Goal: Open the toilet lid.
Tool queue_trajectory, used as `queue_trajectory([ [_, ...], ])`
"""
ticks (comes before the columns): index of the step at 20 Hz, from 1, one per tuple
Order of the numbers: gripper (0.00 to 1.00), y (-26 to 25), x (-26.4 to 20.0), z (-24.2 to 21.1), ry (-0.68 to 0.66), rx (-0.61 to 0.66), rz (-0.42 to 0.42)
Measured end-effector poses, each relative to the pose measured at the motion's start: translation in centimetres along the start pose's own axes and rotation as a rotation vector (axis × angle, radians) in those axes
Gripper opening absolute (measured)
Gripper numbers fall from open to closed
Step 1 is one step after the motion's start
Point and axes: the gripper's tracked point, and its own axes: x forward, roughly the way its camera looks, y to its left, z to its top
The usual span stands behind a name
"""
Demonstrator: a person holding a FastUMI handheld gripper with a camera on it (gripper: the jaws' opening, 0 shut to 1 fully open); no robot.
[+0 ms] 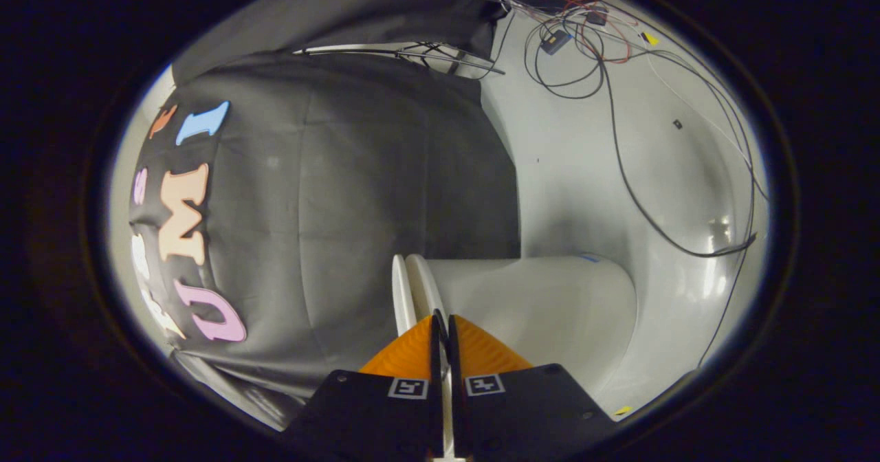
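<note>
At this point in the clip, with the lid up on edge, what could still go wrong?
1. The tool appears shut on the thin edge of the toilet lid. With so narrow a hold, the lid could slip out and drop back.
2. The lid stands upright close to the toilet tank; pushed further, it may knock against it.
3. Loose cables hang on the white wall beyond the tank; a wide swing could snag them.

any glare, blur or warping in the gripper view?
Gripper view: strong fisheye bending of the white wall and cables; a small glare patch low on that wall; toilet lid edge sharp, pinched between the nearly closed tool fingers; no motion blur.
</note>
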Motion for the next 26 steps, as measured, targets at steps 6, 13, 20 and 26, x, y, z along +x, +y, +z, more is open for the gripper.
queue_trajectory([
  [6,0.02,1.1,0.2,-0.1,0.015,-0.137,-0.022],
  [13,0.01,6.9,-1.6,-1.3,-0.058,-0.292,0.060],
  [20,0.04,16.1,-2.8,-6.3,-0.073,-0.507,0.161],
  [26,0.07,23.5,-3.4,-12.8,-0.058,-0.701,0.223],
])
